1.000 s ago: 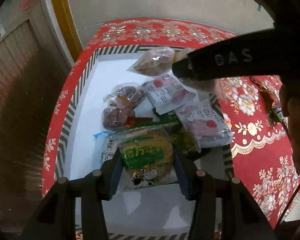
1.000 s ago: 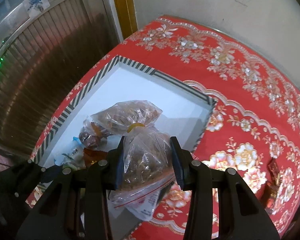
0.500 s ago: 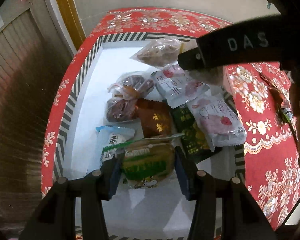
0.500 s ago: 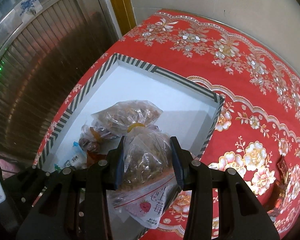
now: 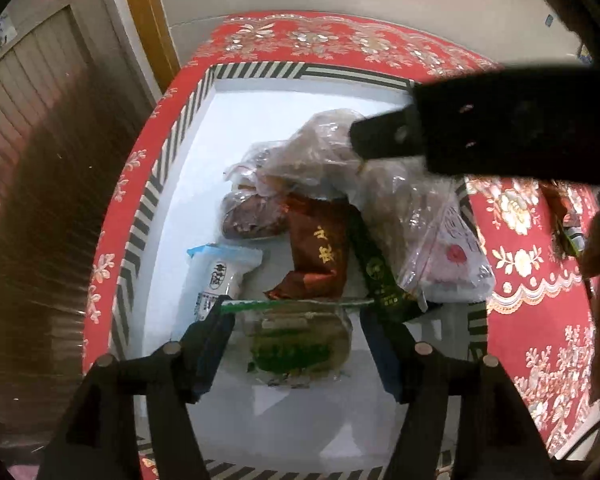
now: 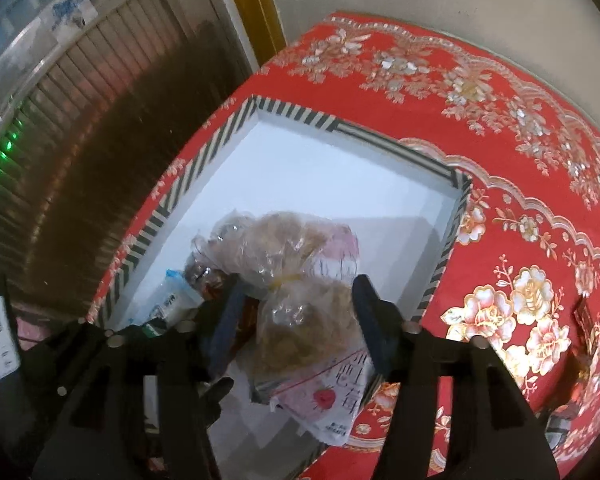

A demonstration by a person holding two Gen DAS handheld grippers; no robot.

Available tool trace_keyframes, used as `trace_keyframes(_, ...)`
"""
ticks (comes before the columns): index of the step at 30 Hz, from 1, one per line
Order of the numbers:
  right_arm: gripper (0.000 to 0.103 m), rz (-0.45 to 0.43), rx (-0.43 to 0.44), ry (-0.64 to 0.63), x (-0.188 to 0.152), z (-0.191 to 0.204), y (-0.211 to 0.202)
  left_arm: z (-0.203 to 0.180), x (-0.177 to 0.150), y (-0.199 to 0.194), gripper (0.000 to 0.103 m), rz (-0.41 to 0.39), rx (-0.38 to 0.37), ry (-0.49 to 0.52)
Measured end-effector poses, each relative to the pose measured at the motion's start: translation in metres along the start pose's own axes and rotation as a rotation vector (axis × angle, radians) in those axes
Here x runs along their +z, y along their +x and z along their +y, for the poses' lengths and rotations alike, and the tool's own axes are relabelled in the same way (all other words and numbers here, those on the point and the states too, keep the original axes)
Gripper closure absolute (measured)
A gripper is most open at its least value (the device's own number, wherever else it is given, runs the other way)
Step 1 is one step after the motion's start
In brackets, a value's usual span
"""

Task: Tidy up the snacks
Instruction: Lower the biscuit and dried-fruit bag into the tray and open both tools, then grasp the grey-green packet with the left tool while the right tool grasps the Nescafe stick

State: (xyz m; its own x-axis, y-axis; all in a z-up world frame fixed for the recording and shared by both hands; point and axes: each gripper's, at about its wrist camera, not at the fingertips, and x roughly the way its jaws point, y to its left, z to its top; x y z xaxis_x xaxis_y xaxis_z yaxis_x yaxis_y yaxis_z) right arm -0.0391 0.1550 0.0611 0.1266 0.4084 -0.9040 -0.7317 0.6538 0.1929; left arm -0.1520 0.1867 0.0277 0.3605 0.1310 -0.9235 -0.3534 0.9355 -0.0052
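Note:
A white box with a striped rim [image 5: 172, 152] holds the snacks. My left gripper [image 5: 296, 332] points down into its near end, jaws opening. A green-printed clear packet [image 5: 300, 344] lies between the fingers, with gaps on both sides. My right gripper [image 6: 298, 312] hovers over the box's right side, jaws also opening around a clear bag of brown snacks [image 6: 304, 328] that rests on the pile, the left pad off it. Beneath lie a pink strawberry packet [image 6: 332, 400], a red-brown packet [image 5: 320, 248], a dark green packet [image 5: 380, 276] and a white-blue packet [image 5: 220, 276].
The box [image 6: 204, 160] sits on a red floral tablecloth [image 6: 500, 160] against a grey wall. The far half of the box floor is bare white. A slatted door [image 6: 80, 92] and yellow frame stand left. A small dark item [image 6: 584, 316] lies on the cloth at right.
Both sets of jaws have widened. The green packet has sunk and tipped flatter onto the box floor. The clear bag has settled onto the pile, covering the pink packets.

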Motion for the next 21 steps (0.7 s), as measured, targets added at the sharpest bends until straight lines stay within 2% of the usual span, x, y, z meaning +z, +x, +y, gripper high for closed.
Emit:
trace_keyframes(4,0.045,-0.047,0.016,0.019,-0.003,-0.005,-0.017,-0.003,-0.002,-0.001,0.028,-0.004,0.036,0.009)
trace_keyframes(6,0.045,-0.092,0.010,0.017,-0.005,-0.008,-0.028,-0.006,-0.003,-0.002,0.027,-0.001,0.058,0.010)
trace_keyframes(10,0.045,-0.218,-0.084,-0.027,-0.014,-0.013,-0.061,-0.008,-0.005,-0.013,0.022,-0.031,0.093,-0.018)
trace_keyframes(12,0.045,-0.322,-0.146,-0.035,-0.022,-0.018,-0.090,-0.012,-0.006,-0.025,0.022,-0.089,0.141,-0.021)
trace_keyframes(13,0.042,-0.405,-0.194,-0.031,-0.030,-0.020,-0.111,-0.014,-0.006,-0.032,0.022,-0.124,0.140,-0.026)
trace_keyframes(14,0.022,-0.472,-0.238,-0.028,-0.038,-0.023,-0.127,-0.016,-0.006,-0.040,0.022,-0.174,0.117,-0.032)
trace_keyframes(15,0.009,-0.521,-0.279,-0.023,-0.045,-0.026,-0.139,-0.018,-0.006,-0.047,0.022,-0.219,0.090,-0.038)
trace_keyframes(16,0.000,-0.561,-0.315,-0.017,-0.052,-0.029,-0.146,-0.023,-0.006,-0.054,0.022,-0.276,0.046,-0.037)
trace_keyframes(17,0.000,-0.573,-0.343,-0.003,-0.058,-0.038,-0.150,-0.030,-0.006,-0.060,0.022,-0.321,0.007,-0.014)
trace_keyframes(19,0.001,-0.422,-0.365,0.051,-0.061,-0.067,-0.136,-0.050,-0.001,-0.064,0.021,-0.338,-0.015,0.050)
trace_keyframes(21,0.001,-0.343,-0.405,0.117,-0.072,-0.095,-0.128,-0.072,0.005,-0.065,0.022,-0.317,-0.065,0.078)
